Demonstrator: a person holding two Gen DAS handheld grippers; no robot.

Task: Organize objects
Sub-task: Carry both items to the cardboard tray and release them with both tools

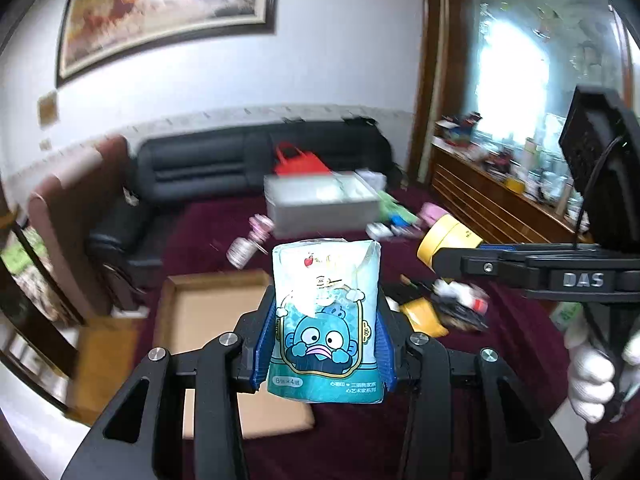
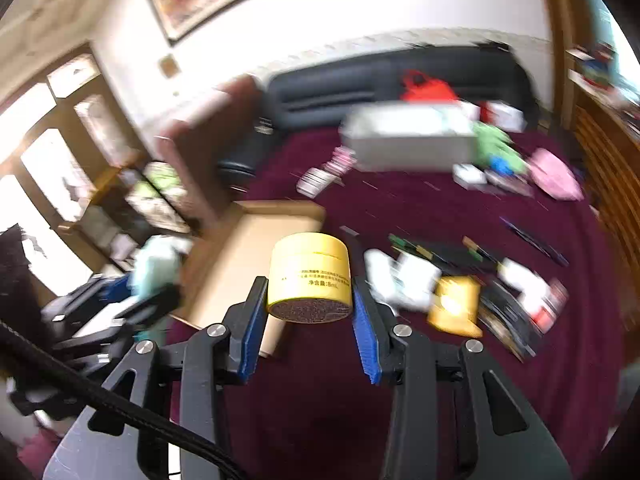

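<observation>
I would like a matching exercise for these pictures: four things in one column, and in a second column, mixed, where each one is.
Things:
1. tissue pack
2. yellow jar
3. red bag
4. cardboard tray

Places:
A. on the black sofa
B. between the fingers of the right gripper
C. lying on the dark red cloth, left side
D. between the fingers of the left gripper

Pairs: 1-D, 2-B, 3-A, 4-C

Living room behind my work

A black sofa (image 1: 256, 160) sits at twelve o'clock under a framed painting (image 1: 160, 12); a bright window (image 2: 36, 148) glares at nine.
</observation>
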